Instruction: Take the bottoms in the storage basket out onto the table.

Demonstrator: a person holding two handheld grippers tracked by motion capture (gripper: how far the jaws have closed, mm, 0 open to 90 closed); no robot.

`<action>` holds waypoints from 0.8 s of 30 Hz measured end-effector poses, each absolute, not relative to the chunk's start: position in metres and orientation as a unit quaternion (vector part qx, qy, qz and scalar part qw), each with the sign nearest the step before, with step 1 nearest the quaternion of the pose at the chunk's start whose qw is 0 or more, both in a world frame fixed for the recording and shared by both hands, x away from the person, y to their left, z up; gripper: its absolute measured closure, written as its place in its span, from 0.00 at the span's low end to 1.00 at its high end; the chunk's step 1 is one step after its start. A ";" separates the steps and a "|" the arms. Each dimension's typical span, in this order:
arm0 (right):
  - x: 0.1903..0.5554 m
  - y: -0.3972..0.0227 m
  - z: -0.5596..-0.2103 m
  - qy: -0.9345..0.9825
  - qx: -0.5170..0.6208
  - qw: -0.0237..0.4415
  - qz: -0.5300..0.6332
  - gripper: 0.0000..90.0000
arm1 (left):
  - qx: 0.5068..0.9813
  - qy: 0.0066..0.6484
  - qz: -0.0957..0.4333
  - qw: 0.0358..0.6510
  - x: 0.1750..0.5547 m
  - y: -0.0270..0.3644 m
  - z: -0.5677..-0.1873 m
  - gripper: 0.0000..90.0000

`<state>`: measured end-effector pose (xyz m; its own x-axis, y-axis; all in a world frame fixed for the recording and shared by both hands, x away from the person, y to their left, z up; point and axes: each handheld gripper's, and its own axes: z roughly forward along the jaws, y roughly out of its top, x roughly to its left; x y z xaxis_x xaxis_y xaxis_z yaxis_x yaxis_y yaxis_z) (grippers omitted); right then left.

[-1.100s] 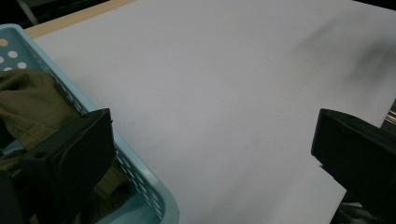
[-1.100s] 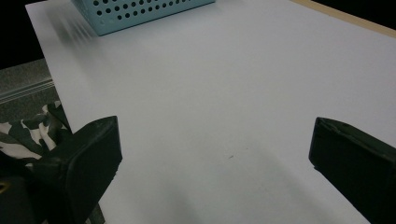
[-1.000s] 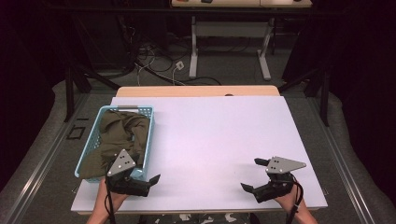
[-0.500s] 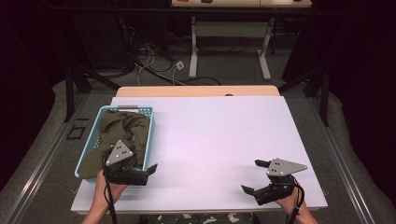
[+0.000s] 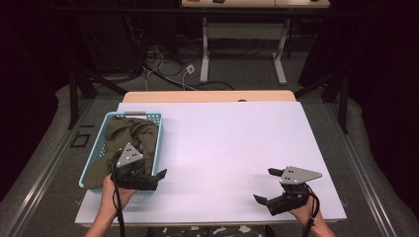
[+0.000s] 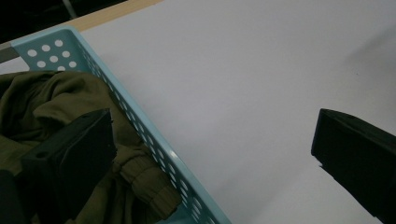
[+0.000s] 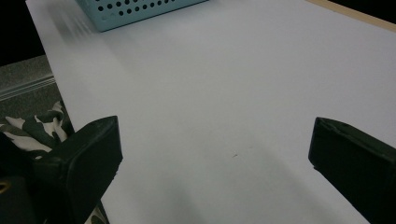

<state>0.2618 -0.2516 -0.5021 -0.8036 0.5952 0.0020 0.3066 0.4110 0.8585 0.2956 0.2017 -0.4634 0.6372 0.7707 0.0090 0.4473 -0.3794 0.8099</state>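
A light blue perforated basket (image 5: 154, 143) stands on the left of the white table (image 5: 227, 138). A crumpled olive-green garment (image 5: 123, 133) fills it. My left gripper (image 5: 153, 165) hovers open at the basket's near right corner. In the left gripper view its jaws straddle the basket wall (image 6: 154, 140), one over the garment (image 6: 51, 98) and one over bare table, with a ribbed cuff (image 6: 149, 186) lying against the wall. My right gripper (image 5: 264, 185) is open near the front right of the table, with nothing between its jaws. Ahead of the right gripper (image 7: 215, 130), the basket (image 7: 140, 11) is far off.
A wooden strip (image 5: 207, 96) runs along the table's far edge. Beyond it are desk legs and cables (image 5: 197, 74) on the floor. Camouflage-patterned clothing (image 7: 42, 130) of the person shows past the table's near edge.
My left gripper has moved forward and slightly left, from the table's front edge up to the basket's near right corner. The right gripper has hardly shifted.
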 end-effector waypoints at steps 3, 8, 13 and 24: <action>0.262 -0.250 -0.503 0.828 0.271 0.153 0.466 0.03 | 0.809 0.377 0.201 0.404 0.301 0.201 -0.459 0.00; 0.261 -0.248 -0.502 0.829 0.268 0.154 0.466 0.03 | 0.809 0.377 0.205 0.403 0.307 0.200 -0.454 0.00; 0.262 -0.248 -0.502 0.831 0.266 0.152 0.465 0.03 | 0.804 0.381 0.210 0.406 0.314 0.203 -0.448 0.00; 0.261 -0.249 -0.503 0.834 0.266 0.151 0.460 0.03 | 0.796 0.402 0.212 0.400 0.334 0.212 -0.441 0.00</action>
<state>0.2613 -0.2494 -0.5027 -0.8127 0.5827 -0.0061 0.3057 0.4352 0.8468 0.3337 0.2122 -0.4411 0.5871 0.8093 0.0155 0.4707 -0.3569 0.8069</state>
